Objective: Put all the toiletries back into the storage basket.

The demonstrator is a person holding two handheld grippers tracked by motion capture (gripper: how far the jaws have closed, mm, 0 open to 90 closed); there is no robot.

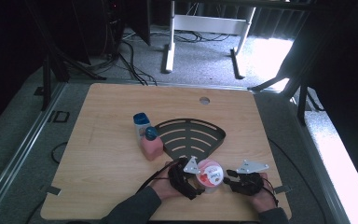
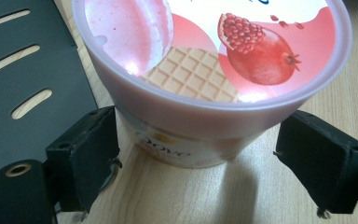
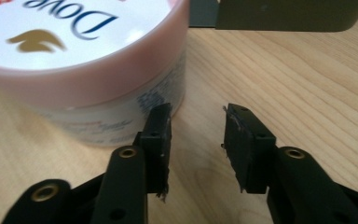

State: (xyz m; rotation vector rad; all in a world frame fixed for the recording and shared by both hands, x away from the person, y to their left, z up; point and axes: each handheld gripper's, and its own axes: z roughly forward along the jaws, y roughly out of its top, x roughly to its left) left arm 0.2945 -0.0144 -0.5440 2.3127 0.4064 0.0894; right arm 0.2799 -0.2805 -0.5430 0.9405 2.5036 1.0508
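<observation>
The left hand-held gripper (image 2: 200, 158) sits close up with its jaws spread wide on either side of the tub (image 2: 209, 70), the pads clear of its wall and pressing on nothing. The tub stands upright on the surface (image 1: 107, 158), near the front edge and just in front of the black rack (image 1: 191, 135), between the two hands. Its lid faces up, so its axis runs vertically; being squat and round, it is wider than it is tall and has no sideways heading to speak of. The right hand-held gripper (image 3: 196, 140) rests just beside the tub with its jaws apart and nothing between them, one pad close to the tub's wall. This looks like either a release just after setting the tub down or the approach to a grasp; I cannot tell which. To pick it up, the left jaws would need to close squarely across the tub's body below the lid rim. Two bottles (image 1: 147, 137) stand farther back.
</observation>
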